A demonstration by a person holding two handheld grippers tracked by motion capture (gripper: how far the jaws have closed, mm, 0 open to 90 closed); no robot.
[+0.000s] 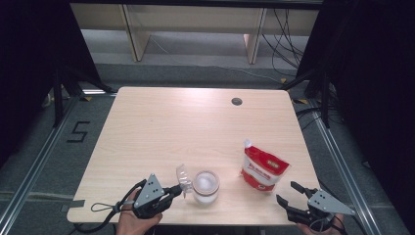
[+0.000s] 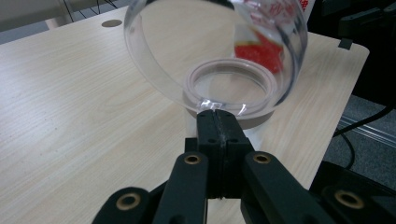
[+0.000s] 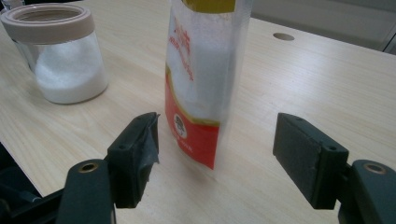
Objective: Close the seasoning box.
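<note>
**Clear lid pinched at the jar, pouch between open jaws**

Low in the high view, left of centre, the left gripper has its jaws pressed together on the edge of a clear plastic lid. The lid stands tilted up, just to the left of the glass jar, near the bottom edge of the table. In the left gripper view the two black pads meet flat against each other at mid-frame, nipping the lid's rim. The round lid fills the upper half of that frame, leaning over the jar's beige collar. Through the clear plastic a red patch of the pouch shows at upper right.

The jar holds a white powder, lying in its lower part in the right gripper view, upper left. Its mouth is uncovered.

At the lower right of the high view the right gripper lies with its jaws spread wide, holding nothing. The red and white pouch stands upright just beyond it, right of the jar and apart from it. In the right gripper view the pouch rises at centre frame, farther off than the two pads, which stand low left and low right, neither one touching it.
</note>
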